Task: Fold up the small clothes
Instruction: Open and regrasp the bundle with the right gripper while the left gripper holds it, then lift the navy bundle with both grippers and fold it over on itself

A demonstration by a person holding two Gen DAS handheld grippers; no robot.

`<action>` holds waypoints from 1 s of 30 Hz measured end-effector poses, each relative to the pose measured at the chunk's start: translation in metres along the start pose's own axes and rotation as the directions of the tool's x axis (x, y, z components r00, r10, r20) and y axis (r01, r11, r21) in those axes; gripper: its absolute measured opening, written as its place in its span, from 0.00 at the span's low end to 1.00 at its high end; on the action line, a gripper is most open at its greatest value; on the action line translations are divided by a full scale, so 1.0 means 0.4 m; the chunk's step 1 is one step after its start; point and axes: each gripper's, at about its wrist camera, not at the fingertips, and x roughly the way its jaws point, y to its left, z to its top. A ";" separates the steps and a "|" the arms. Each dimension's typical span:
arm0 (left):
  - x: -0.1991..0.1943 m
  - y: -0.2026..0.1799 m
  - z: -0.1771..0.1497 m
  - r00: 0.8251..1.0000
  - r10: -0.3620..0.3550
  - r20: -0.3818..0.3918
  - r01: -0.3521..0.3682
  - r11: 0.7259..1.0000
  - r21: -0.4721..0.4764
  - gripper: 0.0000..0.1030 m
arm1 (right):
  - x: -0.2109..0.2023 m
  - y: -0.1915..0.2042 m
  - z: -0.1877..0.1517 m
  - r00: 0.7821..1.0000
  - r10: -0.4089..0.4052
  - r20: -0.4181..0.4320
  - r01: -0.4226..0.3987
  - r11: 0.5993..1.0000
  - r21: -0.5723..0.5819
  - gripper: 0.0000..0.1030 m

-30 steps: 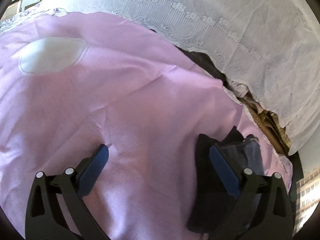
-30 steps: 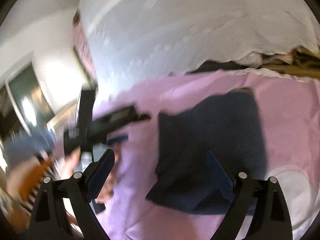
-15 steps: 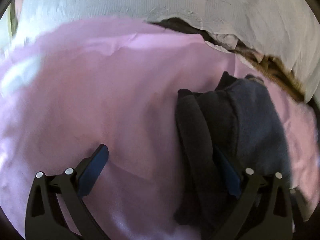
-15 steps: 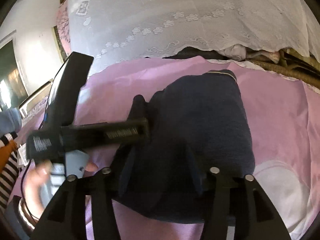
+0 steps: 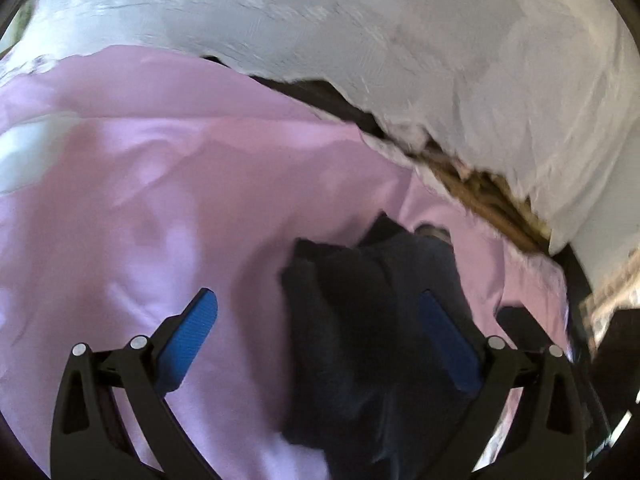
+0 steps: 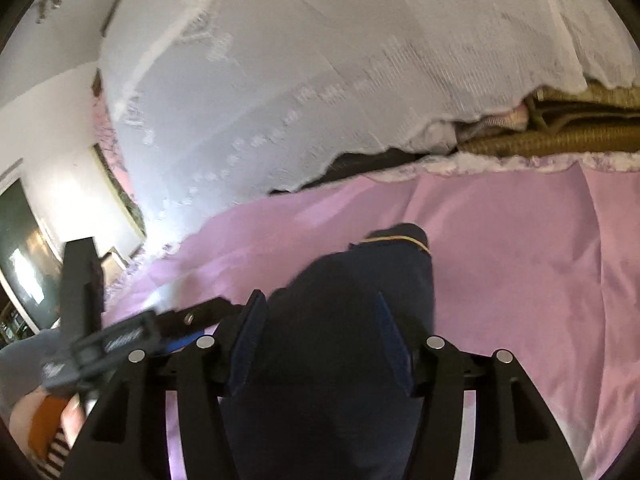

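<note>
The right gripper, wide apart a second ago, is now hugging the dark garment on the pink bedsheet, jaws easing outward; the left gripper is hanging released beside it; folding is progressing

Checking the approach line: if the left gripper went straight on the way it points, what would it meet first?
Probably the pink sheet; the left gripper stands open, and the dark garment fills its right half, so depth is unclear.
</note>
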 end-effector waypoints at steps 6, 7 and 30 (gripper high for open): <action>0.186 -0.014 -0.029 0.989 0.101 -0.110 -0.090 0.990 0.106 0.96 | 0.135 -0.088 -0.013 0.986 -0.056 -0.158 0.054 0.998 -0.018 0.56; 0.188 -0.001 -0.020 0.989 0.070 -0.131 -0.061 0.995 0.073 0.96 | 0.134 -0.104 -0.012 0.987 -0.027 -0.158 0.031 0.999 0.024 0.56; 0.081 -0.003 -0.145 0.948 -0.253 -0.194 0.258 0.966 0.000 0.96 | -0.013 -0.227 -0.161 0.968 0.236 -0.084 -0.186 0.901 0.392 0.85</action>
